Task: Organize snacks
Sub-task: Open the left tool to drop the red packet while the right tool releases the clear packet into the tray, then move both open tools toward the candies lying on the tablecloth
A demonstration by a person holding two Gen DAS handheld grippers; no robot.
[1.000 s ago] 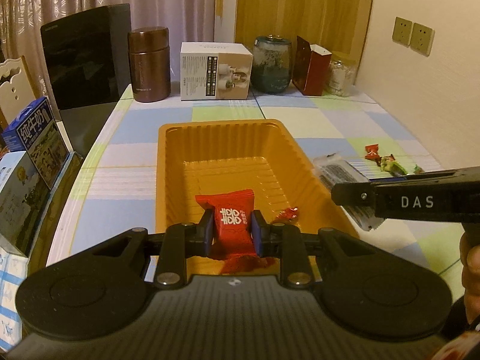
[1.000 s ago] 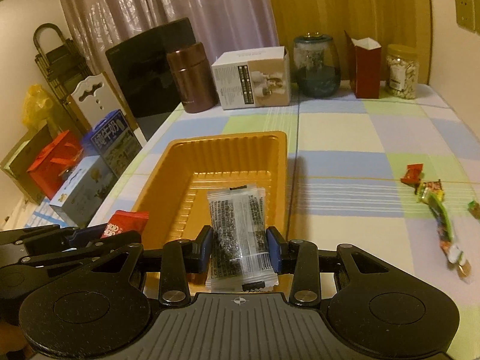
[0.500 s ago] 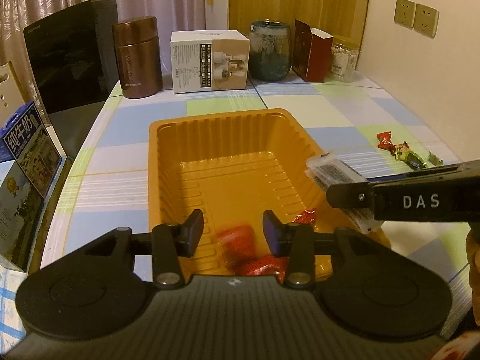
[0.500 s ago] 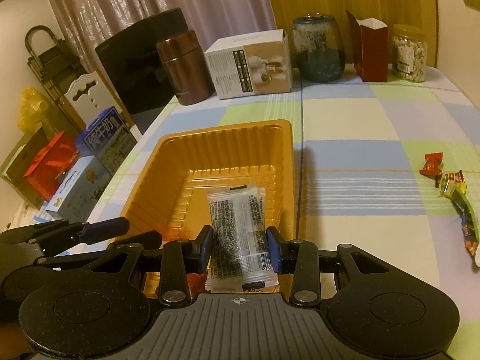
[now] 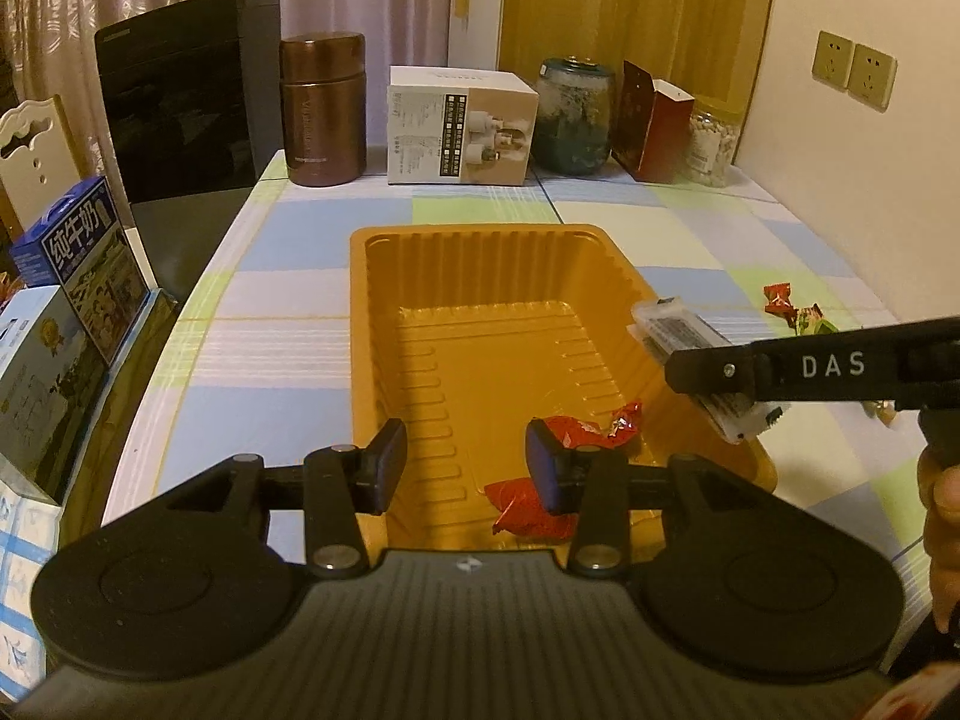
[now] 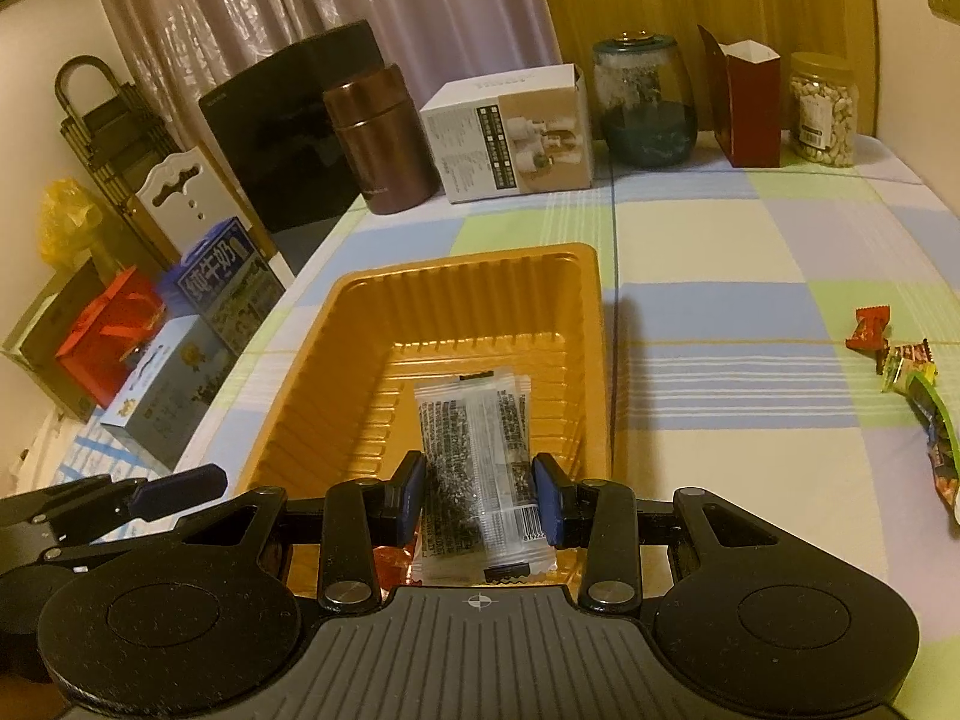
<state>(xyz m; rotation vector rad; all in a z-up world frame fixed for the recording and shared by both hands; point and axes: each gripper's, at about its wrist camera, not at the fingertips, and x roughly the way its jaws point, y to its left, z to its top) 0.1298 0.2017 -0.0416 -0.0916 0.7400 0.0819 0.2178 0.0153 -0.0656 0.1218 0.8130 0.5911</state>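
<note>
An orange plastic tray sits on the checked tablecloth; it also shows in the right wrist view. My left gripper is open and empty above the tray's near end. A red candy packet and a small red wrapped candy lie in the tray below it. My right gripper is shut on a clear snack packet with dark contents, held over the tray's near right part. From the left wrist view the packet sticks out past the right gripper's finger.
Loose wrapped candies and a green packet lie on the table to the right. A brown canister, white box, glass jar, red carton and nut jar line the back. Milk boxes stand left.
My left gripper opened and let the red candy packet drop into the tray. The right gripper, still holding the clear packet, moved slightly forward over the tray.
</note>
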